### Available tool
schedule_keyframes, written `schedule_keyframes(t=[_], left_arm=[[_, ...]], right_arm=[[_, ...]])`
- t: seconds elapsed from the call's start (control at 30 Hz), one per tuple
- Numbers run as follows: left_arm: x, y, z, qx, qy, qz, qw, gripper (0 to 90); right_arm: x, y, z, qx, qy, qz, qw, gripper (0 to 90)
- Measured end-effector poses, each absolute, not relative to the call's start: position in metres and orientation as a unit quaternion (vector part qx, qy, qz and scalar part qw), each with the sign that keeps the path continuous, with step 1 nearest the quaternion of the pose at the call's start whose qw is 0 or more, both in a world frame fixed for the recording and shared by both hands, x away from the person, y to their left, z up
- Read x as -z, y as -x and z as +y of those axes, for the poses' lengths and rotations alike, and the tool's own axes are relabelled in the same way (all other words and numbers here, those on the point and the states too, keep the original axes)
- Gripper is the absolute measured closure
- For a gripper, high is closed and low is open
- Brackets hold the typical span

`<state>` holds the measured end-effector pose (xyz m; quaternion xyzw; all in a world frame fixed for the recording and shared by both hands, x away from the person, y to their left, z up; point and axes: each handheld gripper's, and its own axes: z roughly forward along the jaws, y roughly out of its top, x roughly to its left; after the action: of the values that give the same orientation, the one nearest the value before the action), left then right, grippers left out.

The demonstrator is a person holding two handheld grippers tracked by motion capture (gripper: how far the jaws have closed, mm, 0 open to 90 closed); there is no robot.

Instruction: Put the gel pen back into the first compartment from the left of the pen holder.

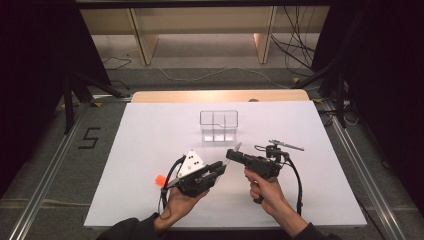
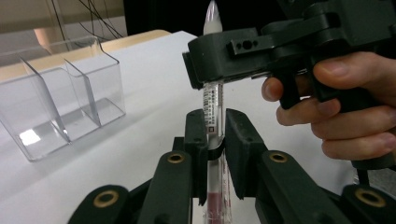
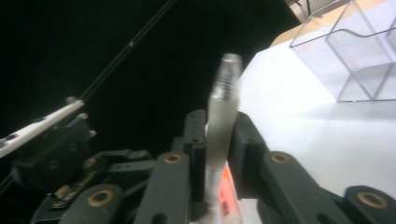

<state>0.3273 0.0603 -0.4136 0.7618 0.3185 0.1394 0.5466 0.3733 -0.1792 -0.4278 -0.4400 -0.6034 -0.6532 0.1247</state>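
A slim clear tube with a printed label and pink content stands between my two grippers over the middle of the white table. My left gripper is shut on its labelled body. My right gripper is shut higher up, on the frosted cap, whose tip pokes out above the jaws. In the high view the left gripper and right gripper meet tip to tip in front of a clear divided box.
The clear divided box stands just beyond the grippers, open at the top. A small orange piece lies by the left hand. The table's wooden far edge borders a dark floor with cables.
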Motion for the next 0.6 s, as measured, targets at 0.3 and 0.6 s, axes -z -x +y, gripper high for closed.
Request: schedule_keyframes(t=[0.3, 0.6], left_arm=[[0.411, -0.331, 0.068, -0.107, -0.784, 0.324, 0.518, 35.4], [0.415, -0.333, 0.086, -0.099, -0.811, 0.322, 0.478, 27.2]], right_arm=[[0.418, -0.372, -0.187, 0.662, 0.424, -0.612, 0.080, 80.2], [0.400, -0.374, -0.194, 0.660, 0.407, -0.631, 0.018, 80.1]])
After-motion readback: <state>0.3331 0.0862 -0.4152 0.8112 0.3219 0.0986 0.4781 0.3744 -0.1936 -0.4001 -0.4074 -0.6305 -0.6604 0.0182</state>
